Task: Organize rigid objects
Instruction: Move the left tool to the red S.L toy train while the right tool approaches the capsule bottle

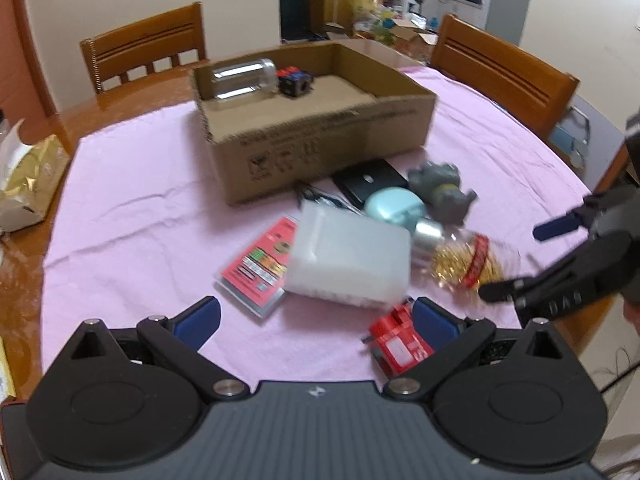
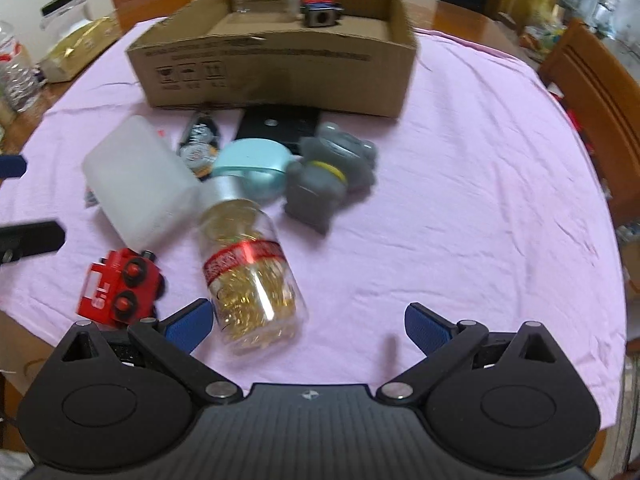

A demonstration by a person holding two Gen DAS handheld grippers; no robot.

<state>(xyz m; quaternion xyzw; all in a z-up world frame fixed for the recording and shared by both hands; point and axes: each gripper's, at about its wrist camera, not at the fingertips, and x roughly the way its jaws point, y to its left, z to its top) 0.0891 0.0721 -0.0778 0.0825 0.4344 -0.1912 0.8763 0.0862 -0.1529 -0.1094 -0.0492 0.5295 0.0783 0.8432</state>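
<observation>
A cardboard box [image 1: 320, 148] [image 2: 280, 72] stands on the pink cloth and holds a clear jar [image 1: 244, 80] and a small dark cube toy [image 1: 296, 80]. In front of it lie a frosted white container [image 1: 352, 260] [image 2: 140, 184], a red card pack [image 1: 260, 264], a red toy train [image 1: 400, 348] [image 2: 120, 288], a jar of gold filling [image 1: 468, 264] [image 2: 252, 276], a teal case [image 1: 394, 206] [image 2: 256, 168], a grey plush toy [image 1: 440, 188] [image 2: 332, 176] and a black flat device [image 1: 368, 180] [image 2: 280, 124]. My left gripper [image 1: 316, 320] is open, near the train. My right gripper [image 2: 308, 324] is open, by the gold jar's base.
Two wooden chairs [image 1: 144, 48] [image 1: 504, 72] stand behind the table. A gold bag [image 1: 28, 176] and plastic bottles [image 2: 16, 76] sit at the table's left edge. A keychain tag [image 2: 200, 144] lies by the box front.
</observation>
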